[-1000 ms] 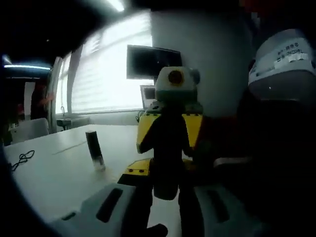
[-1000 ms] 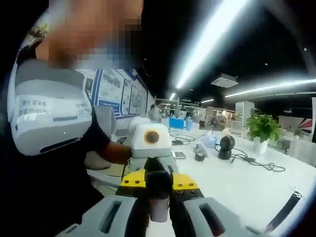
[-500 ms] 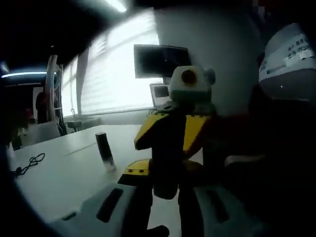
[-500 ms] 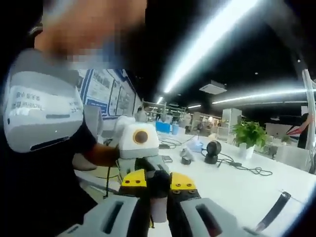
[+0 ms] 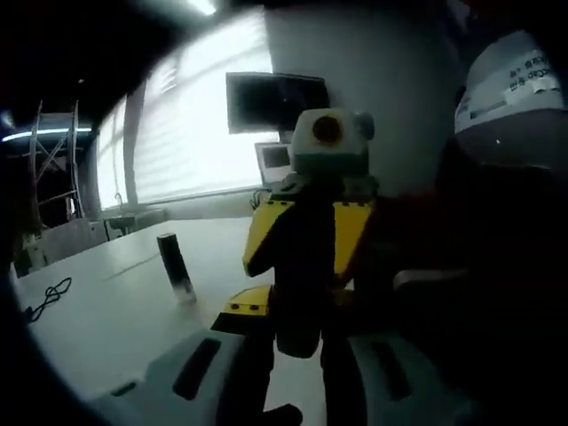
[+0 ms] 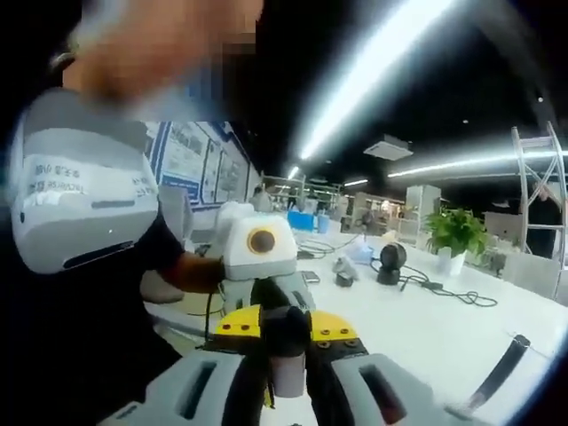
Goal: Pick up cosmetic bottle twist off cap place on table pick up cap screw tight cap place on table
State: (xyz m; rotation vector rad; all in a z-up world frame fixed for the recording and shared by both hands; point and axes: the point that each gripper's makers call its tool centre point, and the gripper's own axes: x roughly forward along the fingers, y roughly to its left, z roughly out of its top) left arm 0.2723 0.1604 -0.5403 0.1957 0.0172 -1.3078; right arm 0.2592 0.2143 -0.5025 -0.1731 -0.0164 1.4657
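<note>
Cosmetic bottle (image 6: pixel 286 355) sits clamped between both grippers, label unreadable.

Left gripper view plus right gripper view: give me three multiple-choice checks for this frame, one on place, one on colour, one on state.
1. Where is the dark tube?
A. Lying in a tray
B. Standing on the white table
C. On a chair

2. What colour are the plates on the right gripper?
A. Red
B. Blue
C. Yellow

3. What is the state of the bottle?
A. Clamped between the left gripper and the right gripper, off the table
B. Lying loose on the table
C. Standing beside the plant

Answers:
1 B: the left gripper view shows it upright on the tabletop.
2 C: yellow plates flank its dark middle.
3 A: each view shows its own jaws closed on it, with the other gripper facing.
</note>
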